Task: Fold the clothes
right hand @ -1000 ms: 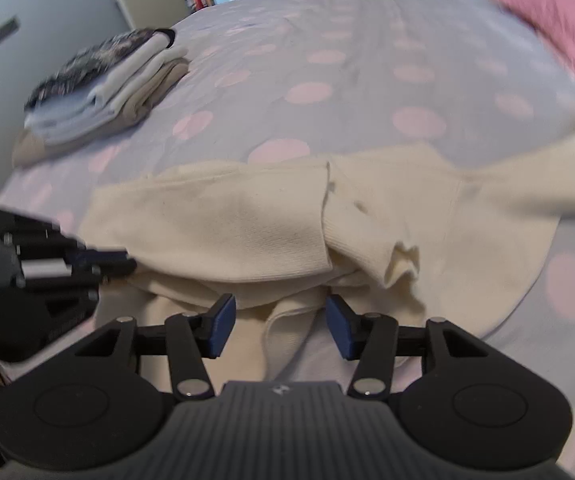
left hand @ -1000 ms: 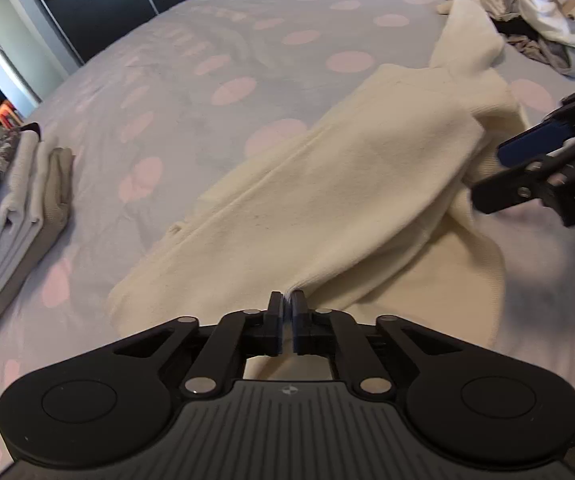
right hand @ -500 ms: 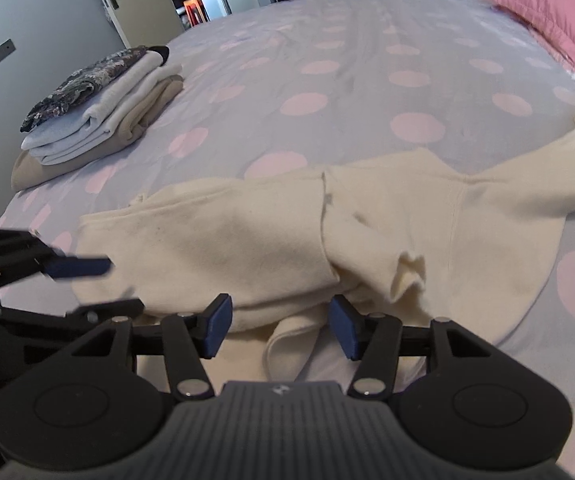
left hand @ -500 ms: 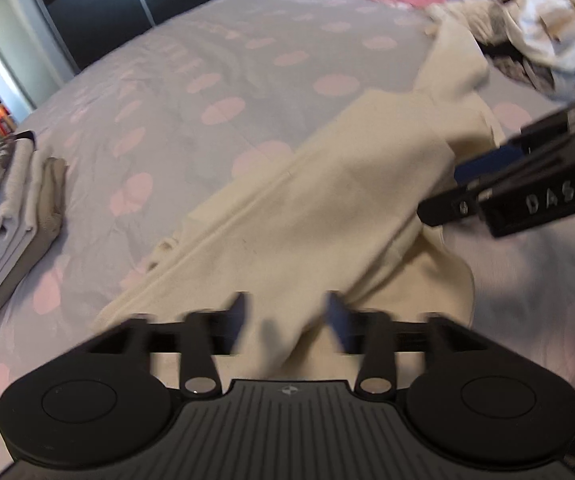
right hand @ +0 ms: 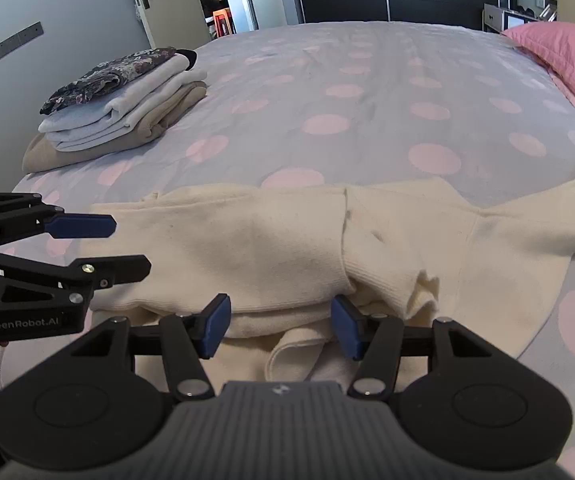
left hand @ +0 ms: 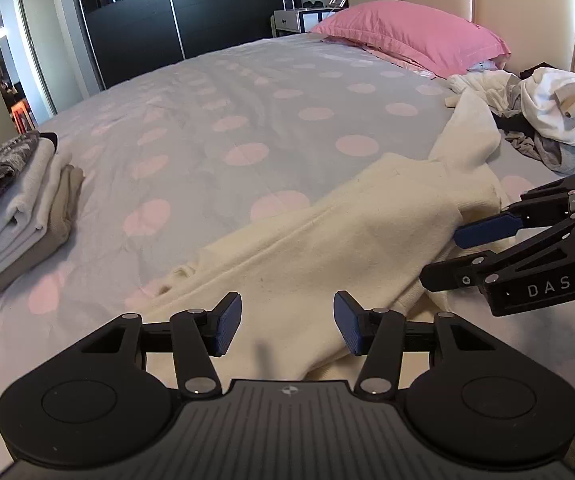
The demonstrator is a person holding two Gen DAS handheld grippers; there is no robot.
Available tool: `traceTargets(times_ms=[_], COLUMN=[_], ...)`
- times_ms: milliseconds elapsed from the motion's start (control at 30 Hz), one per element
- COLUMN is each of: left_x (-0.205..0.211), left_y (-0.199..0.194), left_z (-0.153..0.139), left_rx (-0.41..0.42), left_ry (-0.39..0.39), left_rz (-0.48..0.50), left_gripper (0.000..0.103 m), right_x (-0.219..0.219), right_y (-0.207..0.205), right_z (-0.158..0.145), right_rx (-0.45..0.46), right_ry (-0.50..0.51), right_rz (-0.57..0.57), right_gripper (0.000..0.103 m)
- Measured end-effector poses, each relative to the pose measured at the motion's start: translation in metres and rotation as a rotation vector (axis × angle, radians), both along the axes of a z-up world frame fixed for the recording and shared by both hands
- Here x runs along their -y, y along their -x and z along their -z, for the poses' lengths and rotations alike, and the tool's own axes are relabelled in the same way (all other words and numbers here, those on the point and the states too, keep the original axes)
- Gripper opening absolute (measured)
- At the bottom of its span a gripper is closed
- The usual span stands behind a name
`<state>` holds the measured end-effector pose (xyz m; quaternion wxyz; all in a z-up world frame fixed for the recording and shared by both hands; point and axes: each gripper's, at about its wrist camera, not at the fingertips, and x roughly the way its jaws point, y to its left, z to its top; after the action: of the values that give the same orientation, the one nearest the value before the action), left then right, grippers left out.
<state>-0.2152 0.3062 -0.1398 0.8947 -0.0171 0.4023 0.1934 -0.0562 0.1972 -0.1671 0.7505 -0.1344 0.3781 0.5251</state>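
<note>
A cream sweater (left hand: 347, 240) lies partly folded across the near edge of the bed, one sleeve (left hand: 467, 136) trailing toward the headboard. In the right wrist view the sweater (right hand: 247, 248) shows its left part doubled over the body, and a ribbed cuff (right hand: 419, 292) sits rumpled near the front. My left gripper (left hand: 287, 322) hangs open just above the sweater's near fold, holding nothing. My right gripper (right hand: 281, 326) is open too, over the bunched hem. Each gripper shows in the other's view: the right gripper (left hand: 455, 254) and the left gripper (right hand: 119, 246).
A stack of folded clothes (left hand: 15, 208) (right hand: 127, 100) sits at the foot corner of the grey, pink-dotted bed cover (left hand: 247, 120). A pink pillow (left hand: 407, 40) and a heap of unfolded clothes (left hand: 547, 120) lie by the headboard.
My left gripper, shut on the sweater's edge a second ago, has opened and let it go. Both grippers have drawn back and up slightly. The right gripper stayed open.
</note>
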Motion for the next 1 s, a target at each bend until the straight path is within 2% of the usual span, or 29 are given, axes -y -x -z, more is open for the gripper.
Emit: traceTargets(times_ms=[233, 333, 433, 533, 667, 733, 767, 800, 900, 1000], left_x=[-0.008, -0.010, -0.011, -0.011, -0.011, -0.011, -0.011, -0.011, -0.012, -0.011], left_y=[-0.001, -0.001, -0.002, -0.002, -0.002, -0.002, -0.002, -0.001, -0.001, -0.001], left_z=[0.005, 0.007, 0.010, 0.012, 0.013, 0.014, 0.013, 0.012, 0.010, 0.006], left_rx=[-0.061, -0.078, -0.100, -0.118, -0.127, -0.132, -0.130, -0.128, -0.121, -0.113], left_ry=[-0.013, -0.042, -0.034, -0.039, -0.039, -0.038, -0.040, -0.043, -0.048, -0.048], left_rz=[-0.032, -0.048, -0.047, -0.038, -0.037, -0.037, -0.037, -0.037, -0.036, -0.028], left_gripper=[0.049, 0.049, 0.049, 0.049, 0.050, 0.050, 0.050, 0.050, 0.050, 0.050], right_x=[-0.002, -0.001, -0.001, -0.002, -0.005, -0.004, -0.003, -0.002, 0.001, 0.008], right_y=[-0.006, -0.011, -0.014, -0.017, -0.016, -0.018, -0.019, -0.021, -0.021, -0.017], right_z=[0.006, 0.009, 0.009, 0.008, 0.003, 0.003, 0.002, 0.001, -0.005, -0.009], right_rx=[-0.075, -0.121, -0.151, -0.173, -0.141, -0.131, -0.126, -0.131, -0.154, -0.234], right_ry=[0.022, 0.019, 0.005, -0.013, -0.015, -0.017, -0.017, -0.020, -0.014, 0.009], right_rz=[0.025, 0.057, 0.085, 0.113, 0.131, 0.139, 0.145, 0.148, 0.143, 0.126], right_gripper=[0.061, 0.061, 0.061, 0.058, 0.045, 0.027, 0.015, 0.011, 0.007, 0.005])
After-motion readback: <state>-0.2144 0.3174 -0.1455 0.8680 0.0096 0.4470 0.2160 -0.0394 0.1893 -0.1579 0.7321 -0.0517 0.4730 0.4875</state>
